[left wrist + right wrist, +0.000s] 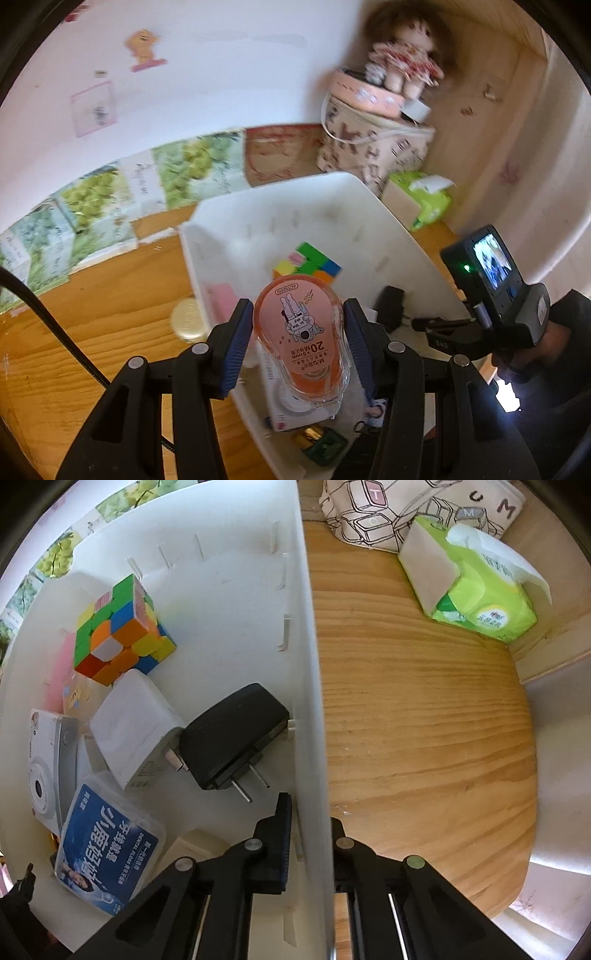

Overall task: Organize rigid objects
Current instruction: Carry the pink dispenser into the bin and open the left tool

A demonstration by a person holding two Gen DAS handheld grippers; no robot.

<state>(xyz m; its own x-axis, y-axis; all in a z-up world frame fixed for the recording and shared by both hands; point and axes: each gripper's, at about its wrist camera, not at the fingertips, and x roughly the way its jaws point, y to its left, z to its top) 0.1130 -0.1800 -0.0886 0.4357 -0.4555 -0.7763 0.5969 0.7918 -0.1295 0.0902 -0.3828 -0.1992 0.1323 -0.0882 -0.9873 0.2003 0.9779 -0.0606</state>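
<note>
An orange correction-tape dispenser (301, 332) sits between the blue pads of my left gripper (297, 306), which is shut on it and holds it above the near part of a white bin (280, 206). Inside the bin lie a colour cube (118, 627), a black plug adapter (232, 738), a white charger (133, 723), a blue dental-floss box (107, 849) and a white camera box (44, 771). My right gripper (310, 812) points down and is clamped on the bin's side wall (306, 664), one finger inside and one outside. It also shows in the left wrist view as the right gripper (428, 325).
The bin stands on a wooden table (424, 720). A green tissue pack (476, 590) and a patterned fabric bag (369, 147) with a doll (402, 55) on top stand behind it. A gold round lid (188, 319) lies left of the bin. Fruit-printed boxes (92, 199) line the wall.
</note>
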